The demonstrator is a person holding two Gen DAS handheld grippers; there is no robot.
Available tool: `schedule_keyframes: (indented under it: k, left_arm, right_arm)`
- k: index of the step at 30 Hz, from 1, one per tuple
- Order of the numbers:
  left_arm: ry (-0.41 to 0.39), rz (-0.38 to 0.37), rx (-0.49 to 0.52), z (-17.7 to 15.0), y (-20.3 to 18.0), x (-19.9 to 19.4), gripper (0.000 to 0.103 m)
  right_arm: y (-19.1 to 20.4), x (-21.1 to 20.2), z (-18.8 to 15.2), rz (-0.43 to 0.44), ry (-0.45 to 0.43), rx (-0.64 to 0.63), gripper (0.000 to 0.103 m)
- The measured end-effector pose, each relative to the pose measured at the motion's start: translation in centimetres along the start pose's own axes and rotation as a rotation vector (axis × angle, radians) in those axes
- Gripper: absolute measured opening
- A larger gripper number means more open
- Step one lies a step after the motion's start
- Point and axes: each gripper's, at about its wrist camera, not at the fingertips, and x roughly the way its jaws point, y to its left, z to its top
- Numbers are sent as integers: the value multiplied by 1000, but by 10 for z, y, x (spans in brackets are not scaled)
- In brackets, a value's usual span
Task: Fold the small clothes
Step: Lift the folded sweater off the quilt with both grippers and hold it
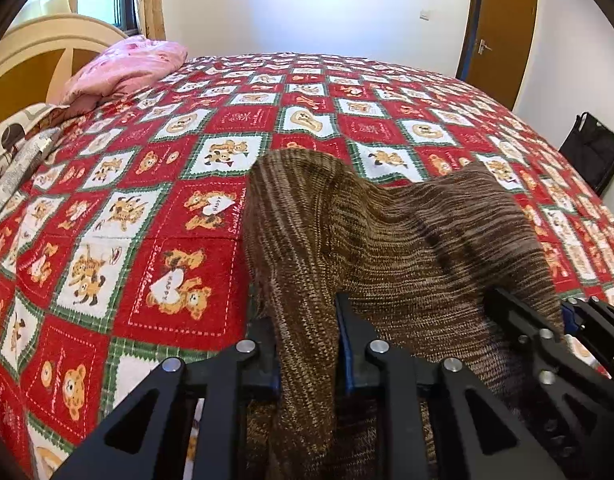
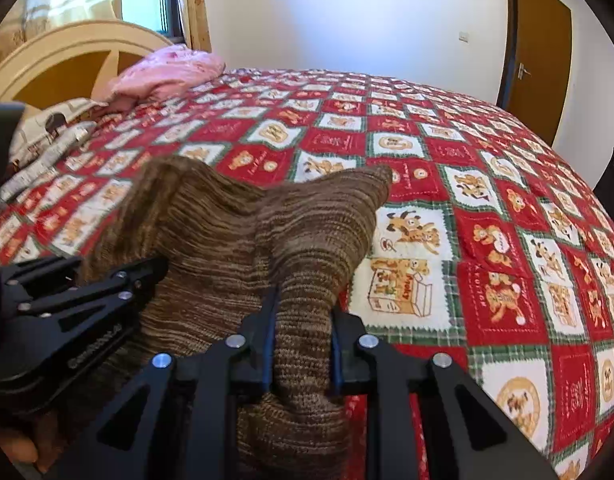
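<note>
Here, a brown striped knit garment (image 1: 407, 240) lifted off the near part of a bed covered by a red, white and green teddy-bear quilt (image 1: 147, 208). Left hand-held gripper (image 1: 309, 344) clenched on a bunched fold at the garment's left edge, fabric pinched between its blue-lined pads. Right hand-held gripper (image 2: 301, 344) likewise clamped on a gathered fold at the garment's right edge. Cloth stretched and sagging between the two, far corners peaking upward. No earlier frame to judge jaw motion by. Farther left: a pink pillow (image 1: 127, 68) beside a cream headboard (image 1: 47, 48). Far right: a brown door (image 1: 503, 36) and a black bag (image 1: 595, 152) on the floor.
</note>
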Motion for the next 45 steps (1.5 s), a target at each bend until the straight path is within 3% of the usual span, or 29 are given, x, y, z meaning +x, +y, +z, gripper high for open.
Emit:
schedule_keyframes:
  k: [8, 21, 30, 45]
  left_arm:
    - [-22, 4, 73, 1, -26, -28, 20]
    - [-18, -34, 160, -6, -83, -48, 18]
    - [3, -26, 198, -11, -108, -38, 18]
    - [25, -12, 203, -13, -117, -28, 18]
  right_arm:
    - [-3, -40, -4, 6, -47, 15, 23]
    - [-46, -73, -22, -7, -38, 107, 23]
    - [-67, -69, -33, -28, -7, 128, 23]
    - [-75, -62, -36, -48, 45, 158, 23]
